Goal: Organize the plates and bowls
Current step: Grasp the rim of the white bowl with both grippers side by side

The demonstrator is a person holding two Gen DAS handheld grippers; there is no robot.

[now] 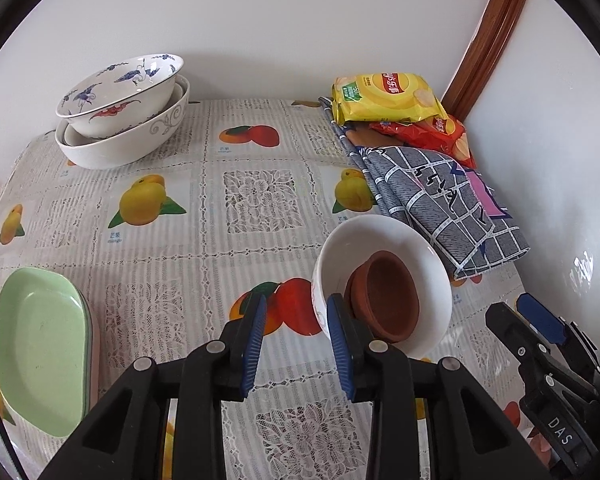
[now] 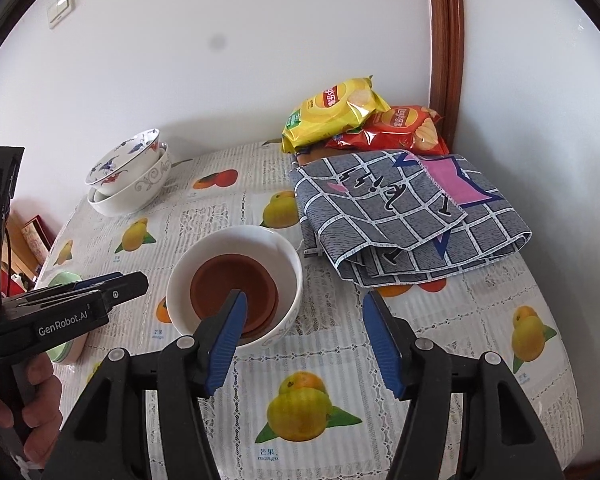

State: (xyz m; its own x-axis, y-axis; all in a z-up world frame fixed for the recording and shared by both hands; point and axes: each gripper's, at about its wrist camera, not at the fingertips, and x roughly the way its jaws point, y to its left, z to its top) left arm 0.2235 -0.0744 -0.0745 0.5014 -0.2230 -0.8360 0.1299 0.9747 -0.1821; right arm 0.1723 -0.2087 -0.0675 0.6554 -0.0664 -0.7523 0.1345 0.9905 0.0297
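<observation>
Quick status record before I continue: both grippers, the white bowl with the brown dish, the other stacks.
left gripper: jaws open, empty, beside white bowl
right gripper: jaws open, empty, left finger over white bowl
white bowl: on the tablecloth, ungrasped
brown dish: inside white bowl
stacked bowls: far left corner
green plates: stacked, near left edge

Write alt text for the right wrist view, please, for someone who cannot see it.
An open right gripper hovers over a fruit-print tablecloth, one finger above a white bowl that holds a brown clay dish. The left gripper reaches in beside it; stacked bowls, a checked cloth and crisp bags lie behind.
</observation>
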